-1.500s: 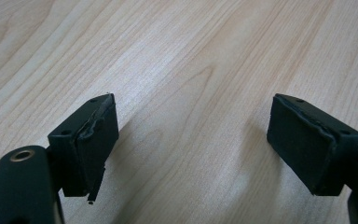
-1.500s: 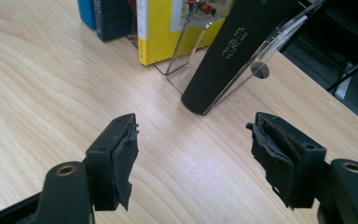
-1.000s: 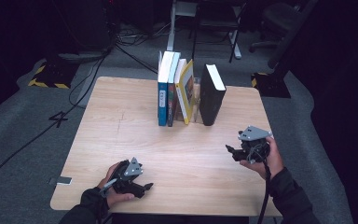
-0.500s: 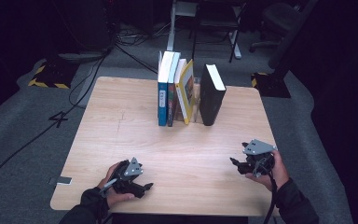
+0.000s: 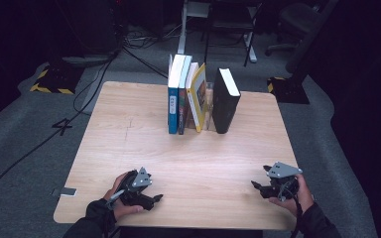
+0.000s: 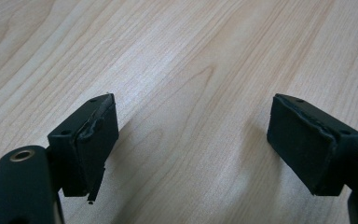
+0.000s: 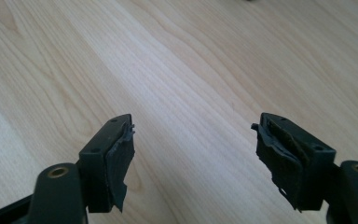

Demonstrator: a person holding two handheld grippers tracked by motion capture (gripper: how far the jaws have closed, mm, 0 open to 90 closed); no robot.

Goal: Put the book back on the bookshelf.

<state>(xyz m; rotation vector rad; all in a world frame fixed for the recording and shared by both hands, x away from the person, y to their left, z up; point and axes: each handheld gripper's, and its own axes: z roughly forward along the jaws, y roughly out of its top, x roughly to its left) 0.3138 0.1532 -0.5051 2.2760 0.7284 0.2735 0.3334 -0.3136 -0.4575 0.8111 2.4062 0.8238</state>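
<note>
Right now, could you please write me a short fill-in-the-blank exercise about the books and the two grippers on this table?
1. The row of books stands at the ____ edge of the wooden table.
2. The book at the right end of the row has a ____ cover.
3. The left gripper and the right gripper both have their jaws ____.
4. Between the jaws of each gripper lies nothing but bare ____.

Missing words: far; black; open; wood
</note>
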